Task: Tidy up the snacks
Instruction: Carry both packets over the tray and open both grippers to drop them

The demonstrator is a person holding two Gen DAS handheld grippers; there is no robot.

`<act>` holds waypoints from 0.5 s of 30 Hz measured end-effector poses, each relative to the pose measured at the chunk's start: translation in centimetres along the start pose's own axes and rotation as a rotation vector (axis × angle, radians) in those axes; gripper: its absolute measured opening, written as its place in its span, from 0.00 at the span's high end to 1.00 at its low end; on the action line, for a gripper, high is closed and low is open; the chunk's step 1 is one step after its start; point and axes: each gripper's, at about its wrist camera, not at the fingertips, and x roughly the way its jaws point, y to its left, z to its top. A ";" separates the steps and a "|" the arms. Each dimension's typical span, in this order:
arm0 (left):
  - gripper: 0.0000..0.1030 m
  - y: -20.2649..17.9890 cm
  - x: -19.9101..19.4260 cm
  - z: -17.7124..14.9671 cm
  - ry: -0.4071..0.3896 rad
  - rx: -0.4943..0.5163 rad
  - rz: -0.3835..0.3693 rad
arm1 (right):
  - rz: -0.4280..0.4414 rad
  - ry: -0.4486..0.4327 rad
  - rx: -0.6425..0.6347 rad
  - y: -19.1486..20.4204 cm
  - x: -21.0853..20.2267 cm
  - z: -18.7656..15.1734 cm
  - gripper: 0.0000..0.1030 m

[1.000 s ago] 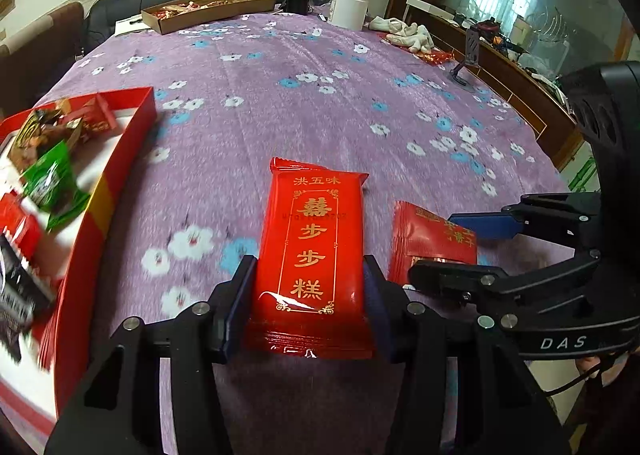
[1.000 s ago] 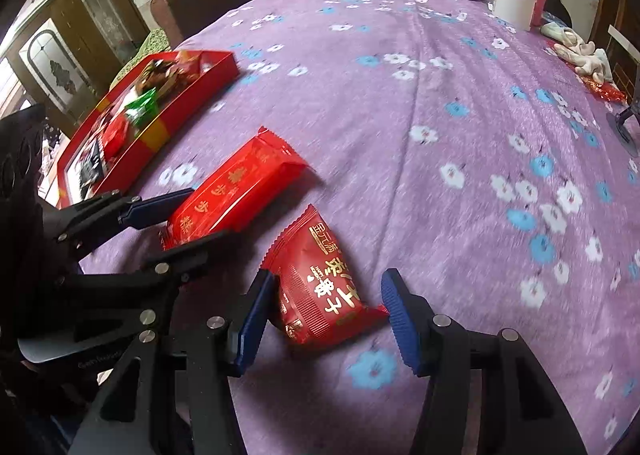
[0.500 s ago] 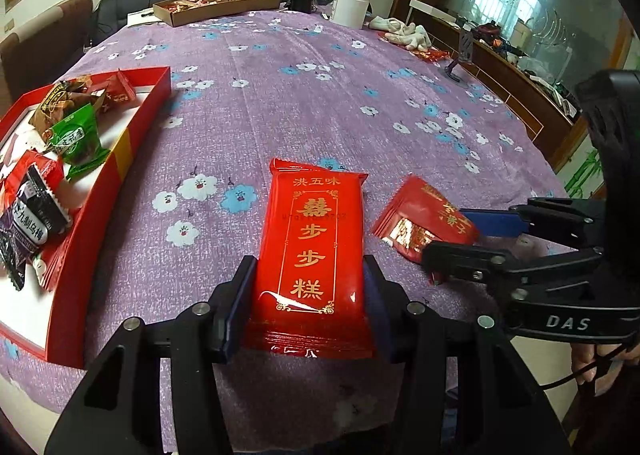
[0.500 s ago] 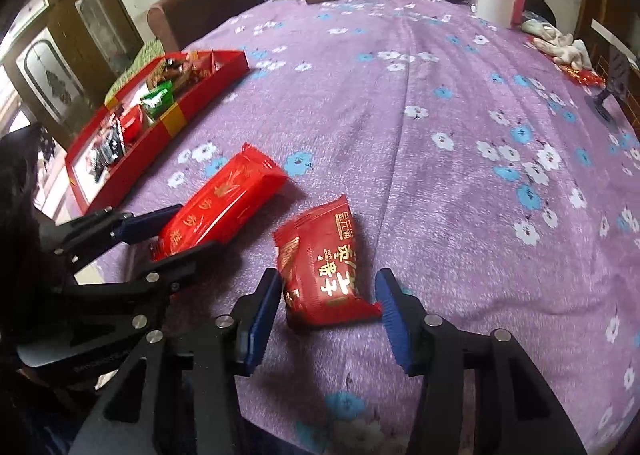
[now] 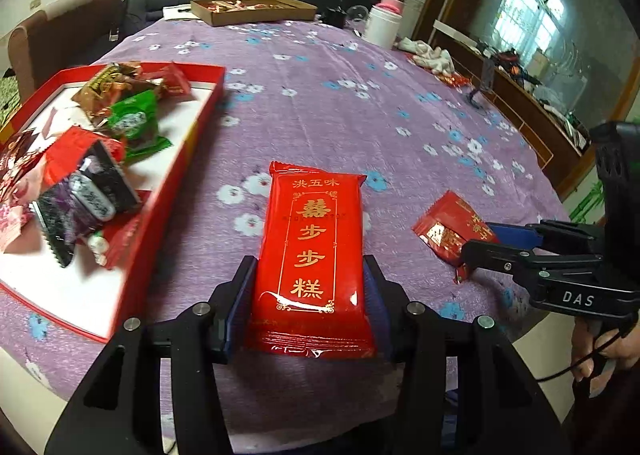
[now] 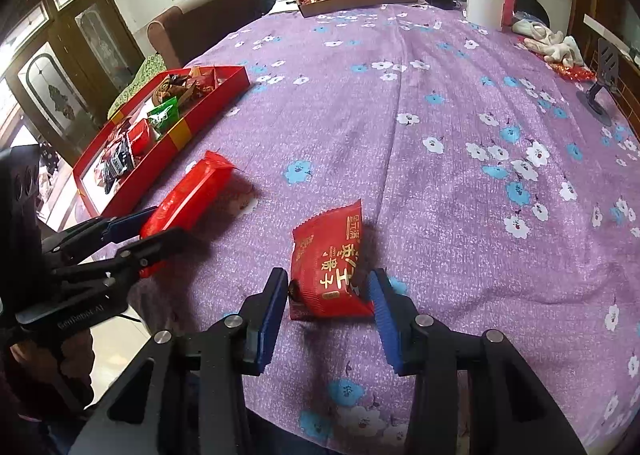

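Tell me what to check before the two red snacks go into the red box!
1. Left gripper pinching the long red cake pack: ok.
2. Right gripper closing on the small red packet, pads at its sides: ok.
3. Small packet lifted off the purple cloth: cannot tell.
4. Red box has bare white floor: ok.
5. Cloth between pack and box bare: ok.

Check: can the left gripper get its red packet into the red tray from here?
Probably yes. The left gripper is clamped on the long red packet, and only bare tablecloth lies between it and the red tray.
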 end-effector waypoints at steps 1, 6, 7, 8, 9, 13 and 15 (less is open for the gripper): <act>0.52 0.2 -0.3 0.2 -0.010 -0.002 0.001 | -0.001 -0.002 -0.001 0.0 0.0 0.2 0.58; 0.52 1.4 -2.3 1.3 -0.069 -0.017 -0.004 | 0.034 -0.006 -0.008 0.7 0.2 1.9 0.62; 0.52 1.7 -2.8 1.5 -0.082 -0.021 -0.003 | 0.033 -0.007 -0.019 1.1 0.4 2.6 0.63; 0.52 2.2 -3.3 1.7 -0.095 -0.025 0.001 | 0.029 -0.007 -0.025 1.3 0.6 2.8 0.66; 0.52 2.8 -3.8 2.0 -0.108 -0.032 0.009 | 0.030 -0.003 -0.034 1.7 0.9 3.4 0.68; 0.52 6.3 -5.6 3.0 -0.162 -0.084 0.078 | 0.005 0.038 -0.075 3.1 3.1 5.0 0.71; 0.52 8.0 -6.0 3.4 -0.177 -0.104 0.114 | -0.042 0.055 -0.099 3.5 3.8 5.2 0.71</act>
